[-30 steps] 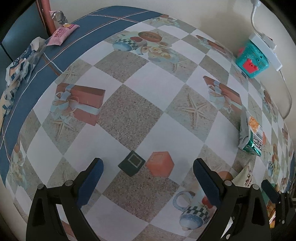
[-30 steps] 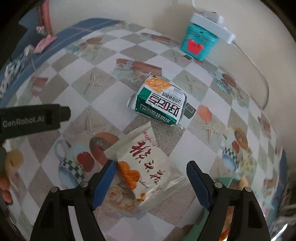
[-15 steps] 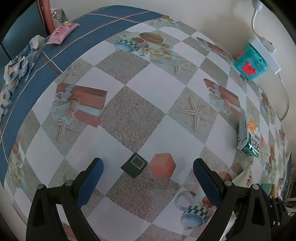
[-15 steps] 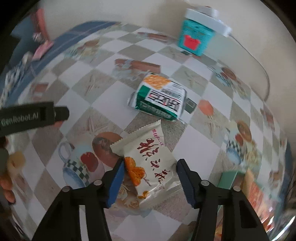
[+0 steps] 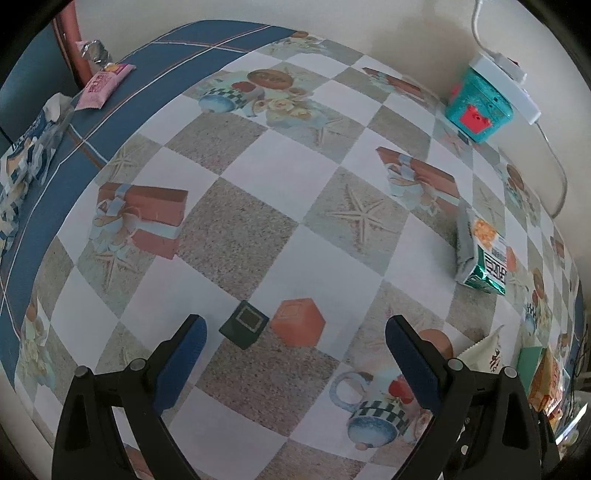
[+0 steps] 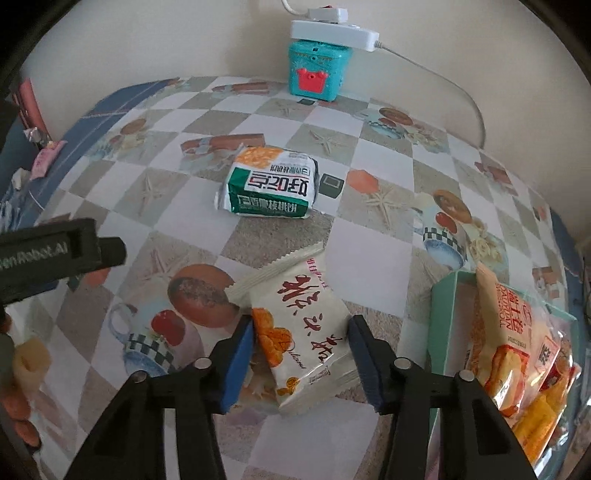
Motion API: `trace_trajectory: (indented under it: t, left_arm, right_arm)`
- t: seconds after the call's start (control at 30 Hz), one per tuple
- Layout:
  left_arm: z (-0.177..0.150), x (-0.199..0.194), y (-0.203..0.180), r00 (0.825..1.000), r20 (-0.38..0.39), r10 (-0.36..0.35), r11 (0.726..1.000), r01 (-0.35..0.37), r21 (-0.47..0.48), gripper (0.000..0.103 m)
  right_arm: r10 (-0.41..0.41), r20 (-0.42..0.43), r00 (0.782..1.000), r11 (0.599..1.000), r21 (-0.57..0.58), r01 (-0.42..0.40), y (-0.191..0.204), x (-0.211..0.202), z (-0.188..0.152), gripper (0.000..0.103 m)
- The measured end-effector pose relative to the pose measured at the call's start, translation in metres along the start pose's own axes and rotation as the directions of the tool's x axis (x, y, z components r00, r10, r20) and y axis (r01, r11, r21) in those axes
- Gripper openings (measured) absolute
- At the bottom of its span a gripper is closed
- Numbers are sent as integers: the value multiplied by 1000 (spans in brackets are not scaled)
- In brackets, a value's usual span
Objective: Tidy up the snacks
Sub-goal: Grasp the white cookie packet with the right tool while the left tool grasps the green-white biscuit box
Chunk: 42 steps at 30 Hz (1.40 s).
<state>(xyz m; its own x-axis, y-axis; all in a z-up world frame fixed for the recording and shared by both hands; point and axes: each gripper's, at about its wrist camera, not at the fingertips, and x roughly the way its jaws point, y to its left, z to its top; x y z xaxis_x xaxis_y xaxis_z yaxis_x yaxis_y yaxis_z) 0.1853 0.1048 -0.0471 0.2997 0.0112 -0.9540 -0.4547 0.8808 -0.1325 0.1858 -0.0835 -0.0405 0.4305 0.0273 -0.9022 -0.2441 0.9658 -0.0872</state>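
Observation:
A white snack packet with red writing lies on the checked tablecloth. My right gripper straddles it, jaws closing, and both blue pads touch its sides. A green and white snack packet lies further back; it also shows at the right of the left wrist view as the green packet. My left gripper hangs open over the cloth with nothing between its fingers. A corner of the white packet peeks past its right finger.
A mint-green box at the right holds several orange snack packets. A teal toy box with a white power strip on top stands by the wall. A pink packet lies at the far left edge.
The right gripper's jaws have closed in from wide apart onto the white packet while the wrist rolled. The left gripper has stayed where it was, open.

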Motion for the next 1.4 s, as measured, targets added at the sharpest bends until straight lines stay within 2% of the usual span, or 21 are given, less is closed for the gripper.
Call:
trace_trajectory:
  t: [0.47,0.67,0.9,1.07,1.2,1.4]
  left_arm:
    - [2,-5,-24,999,27,-26,999,25,20,98]
    - [10,-13,-42,993,76,-89,996,87,30,98]
    - [8,-19,-90,981,139,-136,986,120,118,97]
    - [1,-19,-124,974,176,-140,973,103,207,97]
    - [0,-10,-140,971,211,-116,968,63,242,97]
    - [0,5,-155,966,242,-91,960,20,280,97]
  right_arm:
    - [28,68,997,995,93,-34,-23,-22,-5,53]
    - [8,153,988,984,172,-35,-55,-47,2,53]
    - [-52,241,969,958,286,-20,-106,-81,4,53]
    - [-99,250,963,930,367,0,-143,-89,-3,53]
    - [-121,253,960,903,429,1,-171,-92,-10,53]
    - [-119,246,962,888,460,-8,-187,-87,-16,53]
